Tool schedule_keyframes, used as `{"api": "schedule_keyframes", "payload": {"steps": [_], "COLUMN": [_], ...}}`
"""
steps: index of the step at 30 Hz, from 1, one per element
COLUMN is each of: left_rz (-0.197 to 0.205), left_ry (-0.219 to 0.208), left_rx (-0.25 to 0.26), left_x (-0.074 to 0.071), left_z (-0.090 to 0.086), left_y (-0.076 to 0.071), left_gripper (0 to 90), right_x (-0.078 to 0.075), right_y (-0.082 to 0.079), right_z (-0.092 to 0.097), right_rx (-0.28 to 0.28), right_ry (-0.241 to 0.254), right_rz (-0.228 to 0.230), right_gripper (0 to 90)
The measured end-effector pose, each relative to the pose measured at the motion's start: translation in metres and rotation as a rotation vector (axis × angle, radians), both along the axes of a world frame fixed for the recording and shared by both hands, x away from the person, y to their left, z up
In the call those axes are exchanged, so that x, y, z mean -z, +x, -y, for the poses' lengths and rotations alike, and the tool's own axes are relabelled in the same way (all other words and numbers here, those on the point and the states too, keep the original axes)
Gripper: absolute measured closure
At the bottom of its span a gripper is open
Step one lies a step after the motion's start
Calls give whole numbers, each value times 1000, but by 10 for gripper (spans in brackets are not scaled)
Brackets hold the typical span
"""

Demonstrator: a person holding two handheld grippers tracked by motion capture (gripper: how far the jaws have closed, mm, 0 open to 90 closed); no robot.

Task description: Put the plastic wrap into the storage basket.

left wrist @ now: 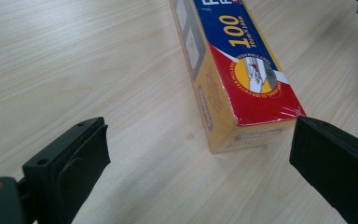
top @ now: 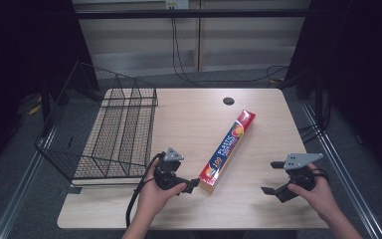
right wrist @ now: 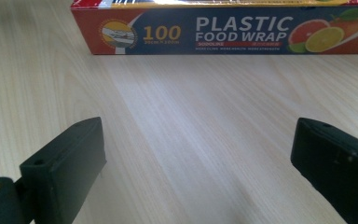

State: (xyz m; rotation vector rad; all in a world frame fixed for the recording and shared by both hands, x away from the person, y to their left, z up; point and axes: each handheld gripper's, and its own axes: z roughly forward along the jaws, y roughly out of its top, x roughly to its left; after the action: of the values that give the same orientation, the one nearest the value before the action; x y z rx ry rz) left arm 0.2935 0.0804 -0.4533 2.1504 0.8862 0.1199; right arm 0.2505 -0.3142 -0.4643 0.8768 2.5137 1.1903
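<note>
Both my claws stood wide open, empty. My left gripper sat nearest the food wrap box, whose long axis ran from lower centre toward upper right; my right gripper waited farther right.

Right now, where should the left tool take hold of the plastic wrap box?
Grip the plastic wrap box near its near end, across its narrow width, coming from the person's side. It lies flat and long on the table, and the open left tool already faces that end.
</note>
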Motion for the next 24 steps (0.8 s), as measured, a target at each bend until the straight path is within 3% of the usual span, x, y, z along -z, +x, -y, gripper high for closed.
{"api": "schedule_keyframes", "payload": {"steps": [6,16,17,20,21,24], "left_rz": [-18,-39,-37,-34,-44,-52], "left_ry": [22,14,-8,-6,-32,-29], "left_rx": [4,2,-4,2,-3,-12], "left_x": [-4,-10,-13,-16,-17,-19], "left_z": [1,14,17,19,21,26], "left_y": [7,19,21,24,27,31], "left_gripper": [41,30,28,19,17,10], "right_x": [3,5,5,6,7,8], "right_y": [0,-1,0,0,0,0], "right_z": [3,6,7,7,7,8], "right_rx": [19,17,16,16,17,17], "right_ry": [1,-5,-4,-6,-3,-2], "right_rz": [-1,-11,-12,-17,-25,-31], "right_gripper": [25,26,26,26,26,26]}}
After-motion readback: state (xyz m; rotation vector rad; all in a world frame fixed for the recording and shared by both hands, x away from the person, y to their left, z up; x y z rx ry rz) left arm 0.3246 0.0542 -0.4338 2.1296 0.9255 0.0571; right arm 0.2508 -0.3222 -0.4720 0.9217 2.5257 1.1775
